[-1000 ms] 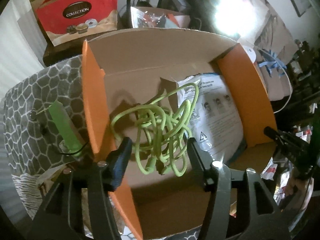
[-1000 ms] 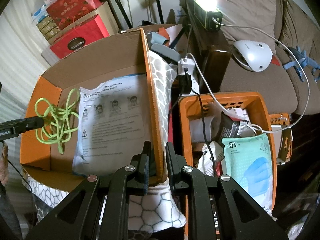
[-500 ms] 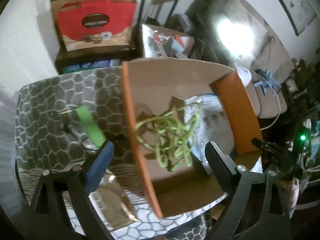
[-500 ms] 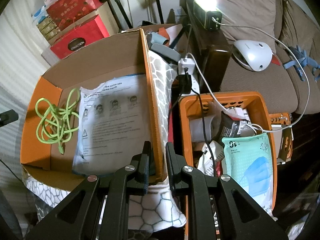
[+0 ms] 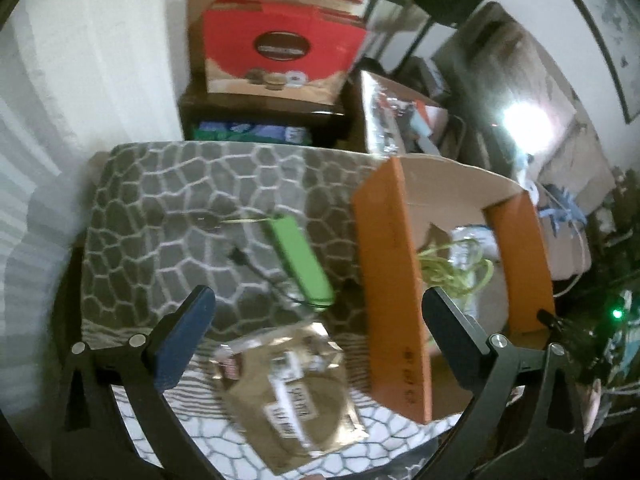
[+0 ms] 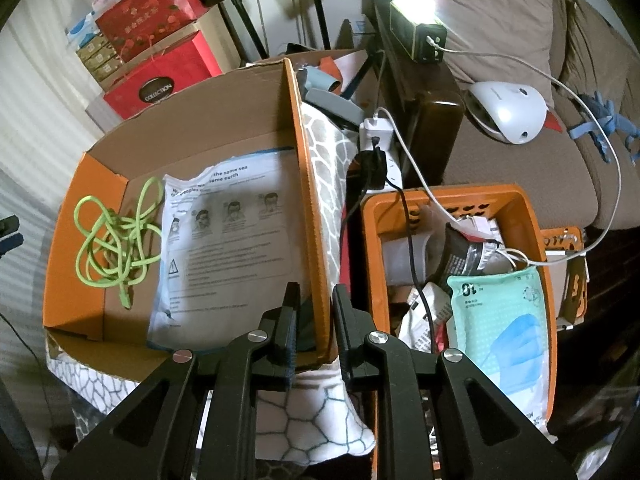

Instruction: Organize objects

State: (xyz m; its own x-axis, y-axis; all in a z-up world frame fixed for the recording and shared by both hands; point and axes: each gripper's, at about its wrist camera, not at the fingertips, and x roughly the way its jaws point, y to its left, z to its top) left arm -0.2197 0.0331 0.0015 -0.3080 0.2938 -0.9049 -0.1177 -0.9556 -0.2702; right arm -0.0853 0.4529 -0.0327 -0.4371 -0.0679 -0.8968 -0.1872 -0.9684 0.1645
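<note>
Orange-walled cardboard box (image 6: pixel 308 200) is containing the green cord (image 6: pixel 116 240); right gripper (image 6: pixel 314 300) is pinching its wall. Left gripper (image 5: pixel 316 316), just opening wide and empty, is now hovering over the brown packet (image 5: pixel 292 392), formerly over the cord.

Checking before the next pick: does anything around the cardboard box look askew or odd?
Yes. The green cable lies in a loose tangle in the box, not coiled. The right gripper is clamped on the box's side wall, and black and white cords trail across the orange basket.
</note>
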